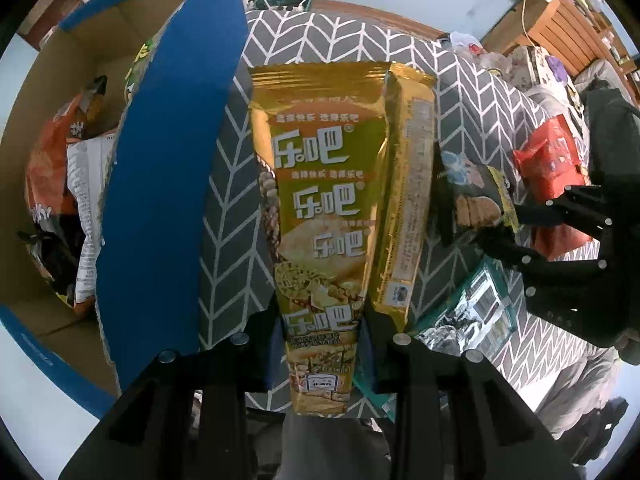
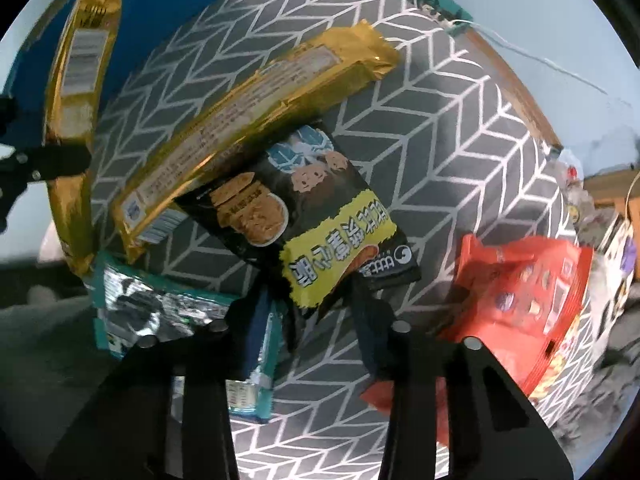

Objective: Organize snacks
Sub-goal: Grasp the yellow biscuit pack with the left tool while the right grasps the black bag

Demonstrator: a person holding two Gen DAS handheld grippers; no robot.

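Observation:
My left gripper (image 1: 320, 320) is shut on the lower end of a gold snack pack (image 1: 320, 180) with white lettering, which hangs over the patterned tablecloth beside the blue carton (image 1: 160, 160). A second gold pack (image 2: 248, 120) lies on the cloth with one end resting on a black cookie pack (image 2: 304, 208) that has a yellow label. My right gripper (image 2: 320, 300) is shut on the near edge of that black pack. In the left wrist view the right gripper (image 1: 500, 226) shows at the right, on the black pack (image 1: 472, 200).
The blue carton stands open at the left, with an orange bag (image 1: 52, 168) and other snacks inside. A teal and silver pack (image 2: 160, 308) lies under my right gripper's left finger. A red bag (image 2: 520, 288) lies to the right. The grey herringbone cloth (image 2: 440, 120) covers the table.

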